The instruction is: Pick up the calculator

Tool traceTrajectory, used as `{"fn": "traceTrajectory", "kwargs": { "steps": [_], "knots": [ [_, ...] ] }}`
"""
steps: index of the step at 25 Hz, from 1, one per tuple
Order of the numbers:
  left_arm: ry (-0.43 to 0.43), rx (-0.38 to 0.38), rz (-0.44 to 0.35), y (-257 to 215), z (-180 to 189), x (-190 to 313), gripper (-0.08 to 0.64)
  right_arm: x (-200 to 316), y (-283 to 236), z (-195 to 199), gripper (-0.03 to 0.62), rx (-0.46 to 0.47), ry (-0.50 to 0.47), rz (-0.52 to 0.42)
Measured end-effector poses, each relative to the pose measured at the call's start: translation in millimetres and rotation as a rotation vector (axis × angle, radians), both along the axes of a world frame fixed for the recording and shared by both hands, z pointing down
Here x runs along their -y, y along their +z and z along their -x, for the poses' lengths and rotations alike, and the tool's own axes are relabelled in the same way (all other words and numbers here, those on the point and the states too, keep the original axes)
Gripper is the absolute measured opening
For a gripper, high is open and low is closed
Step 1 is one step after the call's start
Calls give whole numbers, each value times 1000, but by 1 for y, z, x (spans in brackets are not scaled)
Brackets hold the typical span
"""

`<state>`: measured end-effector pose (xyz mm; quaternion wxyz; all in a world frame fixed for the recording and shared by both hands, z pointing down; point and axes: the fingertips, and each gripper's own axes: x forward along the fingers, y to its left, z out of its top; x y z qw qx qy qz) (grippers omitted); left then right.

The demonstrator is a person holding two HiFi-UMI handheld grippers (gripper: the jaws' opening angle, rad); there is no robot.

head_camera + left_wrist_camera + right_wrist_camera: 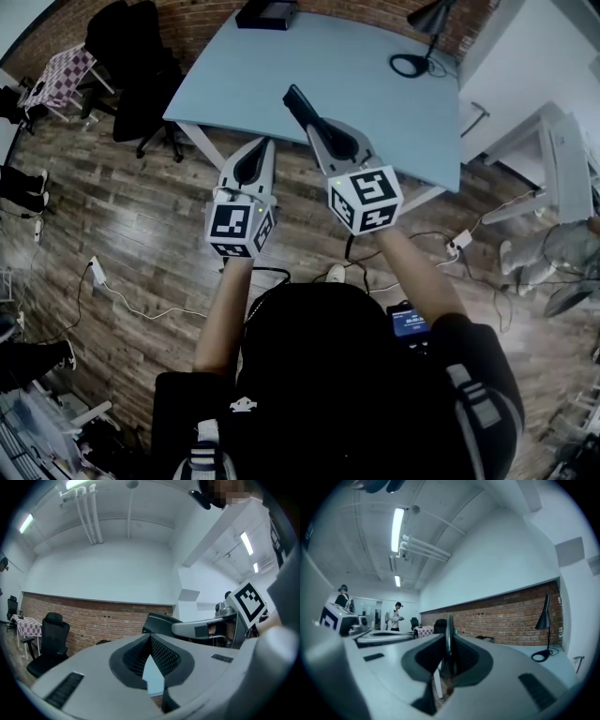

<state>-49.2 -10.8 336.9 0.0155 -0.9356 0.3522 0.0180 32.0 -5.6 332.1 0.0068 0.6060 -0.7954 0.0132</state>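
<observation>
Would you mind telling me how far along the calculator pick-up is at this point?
Done: the calculator is off the table, clamped edge-on between the jaws of the right gripper. In hand: it is held up in the air, while the left gripper is shut and empty. Left: nothing visible beyond holding it.

Pale blue table (375, 94) with black desk lamp (429, 16) and black box (267, 14), black office chairs (141, 89) near brick wall (202, 23).
</observation>
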Motion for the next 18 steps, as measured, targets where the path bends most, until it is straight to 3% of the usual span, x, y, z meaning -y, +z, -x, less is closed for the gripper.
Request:
{"fn": "traceTrajectory", "kwargs": {
  "steps": [18],
  "knots": [
    [24,4,-14,0,4,7,8,5,3,13,55,-9,2,-1]
  ]
}}
